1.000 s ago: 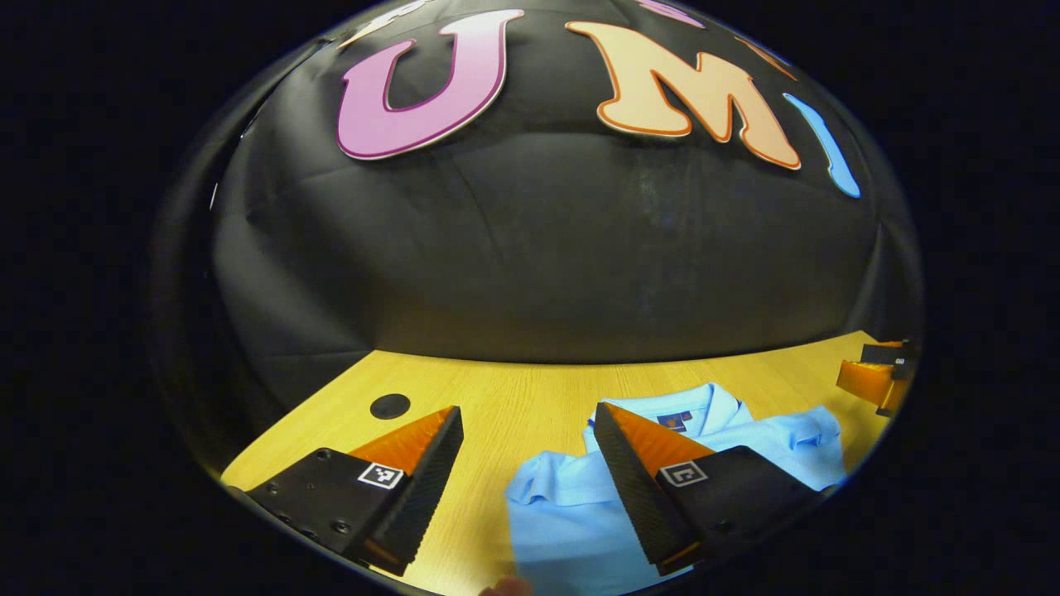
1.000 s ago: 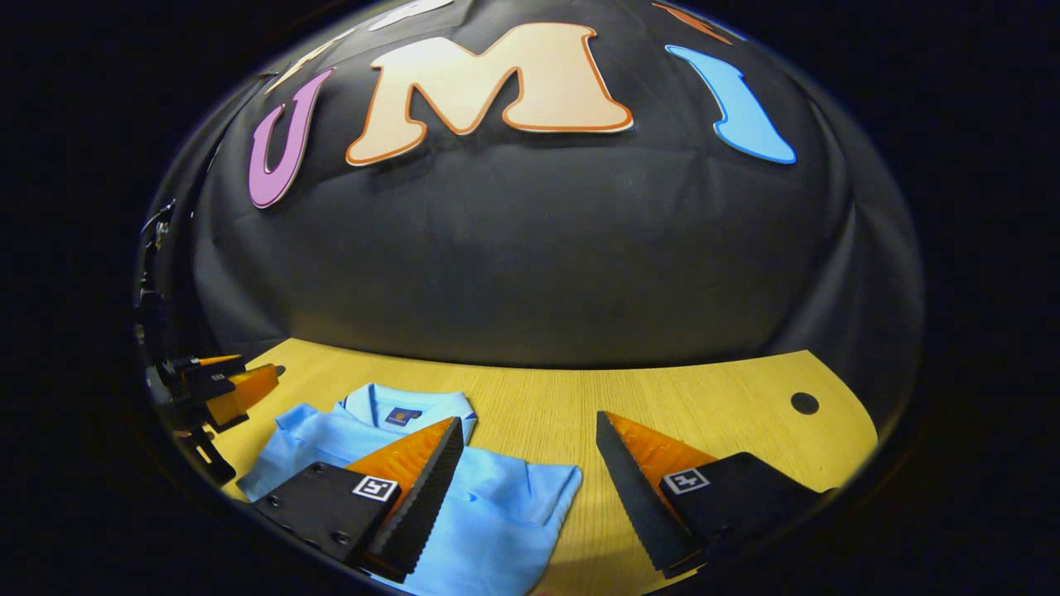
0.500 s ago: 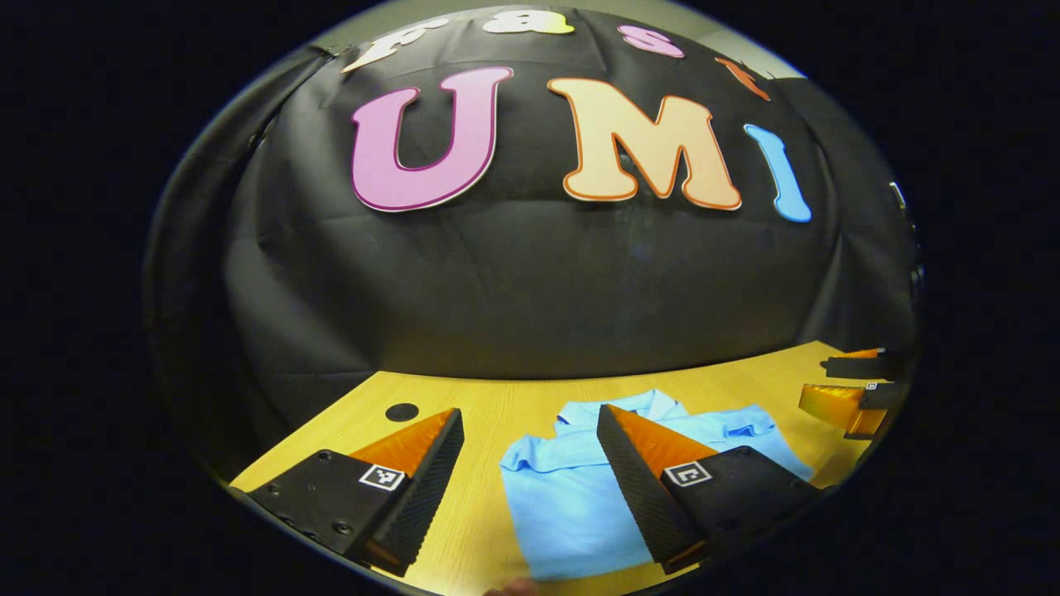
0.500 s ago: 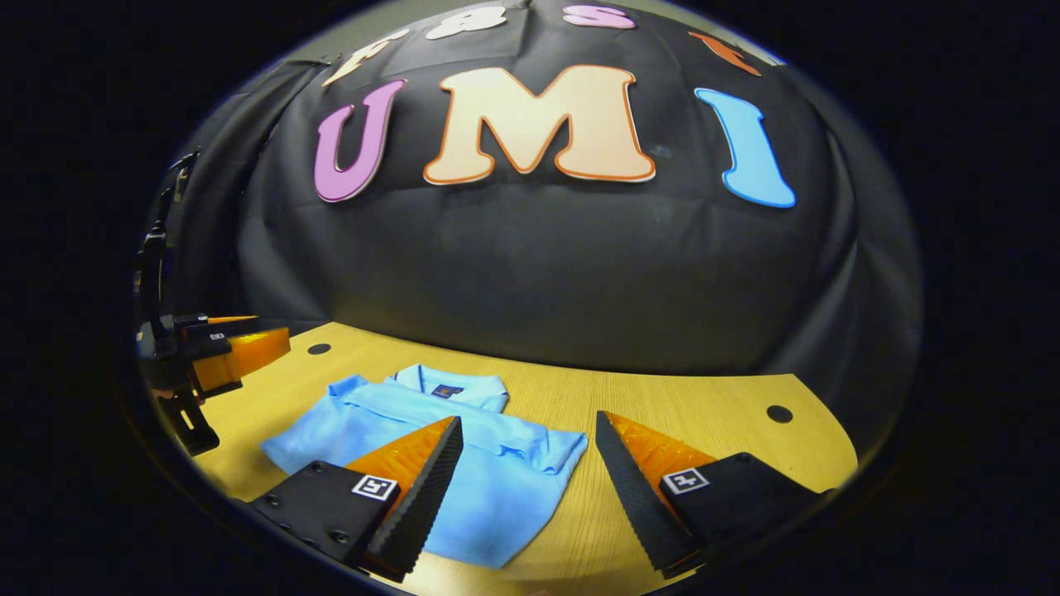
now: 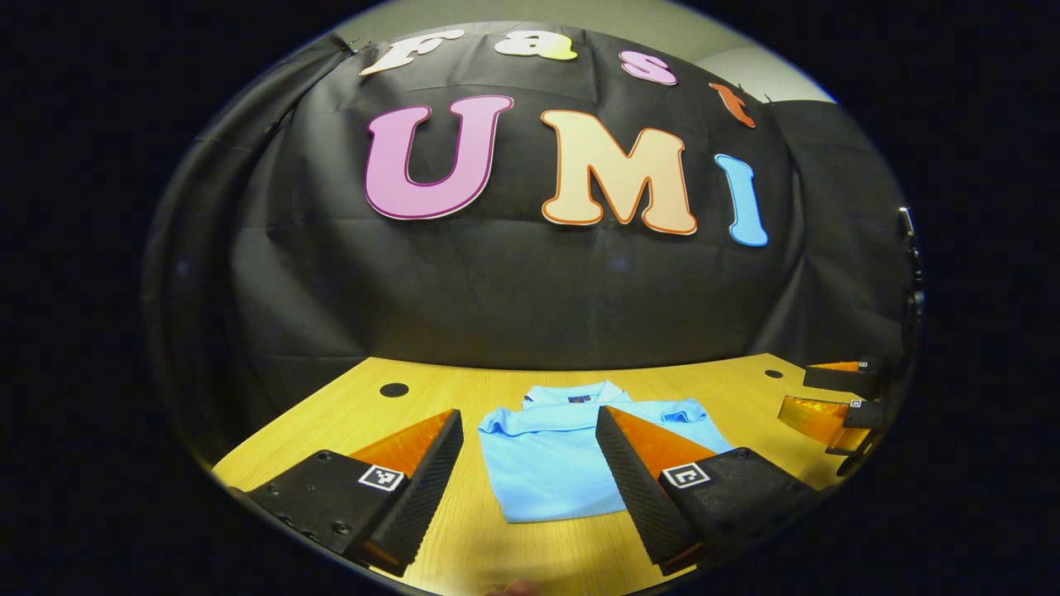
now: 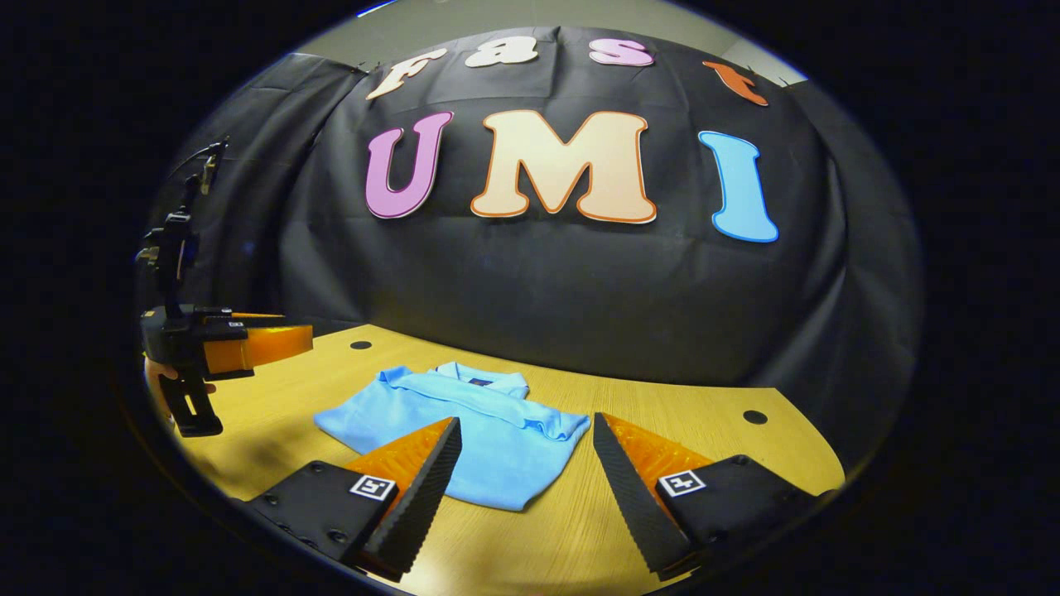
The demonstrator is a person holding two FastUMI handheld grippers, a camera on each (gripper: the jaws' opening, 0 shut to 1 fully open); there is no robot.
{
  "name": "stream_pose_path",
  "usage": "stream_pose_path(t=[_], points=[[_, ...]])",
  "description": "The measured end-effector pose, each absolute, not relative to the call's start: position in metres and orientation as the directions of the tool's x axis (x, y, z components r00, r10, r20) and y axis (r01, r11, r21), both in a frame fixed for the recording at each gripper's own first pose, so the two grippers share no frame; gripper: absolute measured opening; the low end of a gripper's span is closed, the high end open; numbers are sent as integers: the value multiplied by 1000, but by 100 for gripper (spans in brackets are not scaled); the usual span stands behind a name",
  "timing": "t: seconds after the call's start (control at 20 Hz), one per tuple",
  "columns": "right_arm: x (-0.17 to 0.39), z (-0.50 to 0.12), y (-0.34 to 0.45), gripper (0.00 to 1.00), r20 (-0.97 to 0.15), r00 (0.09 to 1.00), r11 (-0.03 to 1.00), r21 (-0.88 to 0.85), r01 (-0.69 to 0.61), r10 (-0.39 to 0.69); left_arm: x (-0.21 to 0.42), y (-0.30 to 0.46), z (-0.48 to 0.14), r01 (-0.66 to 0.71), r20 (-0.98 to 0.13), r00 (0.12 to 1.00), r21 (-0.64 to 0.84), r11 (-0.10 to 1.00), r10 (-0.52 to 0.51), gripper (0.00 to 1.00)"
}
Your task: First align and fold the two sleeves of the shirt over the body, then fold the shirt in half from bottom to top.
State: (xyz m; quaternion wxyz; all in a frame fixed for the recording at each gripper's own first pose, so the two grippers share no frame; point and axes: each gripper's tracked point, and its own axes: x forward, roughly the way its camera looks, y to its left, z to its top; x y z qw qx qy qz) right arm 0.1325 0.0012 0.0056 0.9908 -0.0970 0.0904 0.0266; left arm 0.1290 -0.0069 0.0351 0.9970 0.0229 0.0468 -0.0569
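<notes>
A light blue polo shirt (image 5: pixel 553 459) lies folded into a compact rectangle on the wooden table (image 5: pixel 348 414), collar toward the back wall. In the right gripper view the same shirt (image 6: pixel 480 434) sits left of centre. My left gripper (image 5: pixel 530 480) hovers open above the table, in front of the shirt's near edge, holding nothing. My right gripper (image 6: pixel 522 488) is open too, raised near the shirt's right front corner. The right gripper (image 5: pixel 832 397) appears far right in the left gripper view; the left gripper (image 6: pixel 240 343) appears far left in the right gripper view, held by a hand.
Small dark round holes (image 5: pixel 394 389) (image 6: pixel 754 416) mark the table's left and right sides. The black cloth wall rises right behind the table. Bare wood runs around the shirt on all sides.
Both grippers have pulled back and risen away from the shirt, which now looks smaller and farther off. The shirt lies still in its folded state.
</notes>
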Motion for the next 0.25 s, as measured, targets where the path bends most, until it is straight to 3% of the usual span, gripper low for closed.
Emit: stream_pose_path(t=[0.25], points=[[123, 0, -9, 100, -196, 980, 983, -172, -58, 24, 113, -11, 41, 113, -74, 991, 45, 993, -109, 95]])
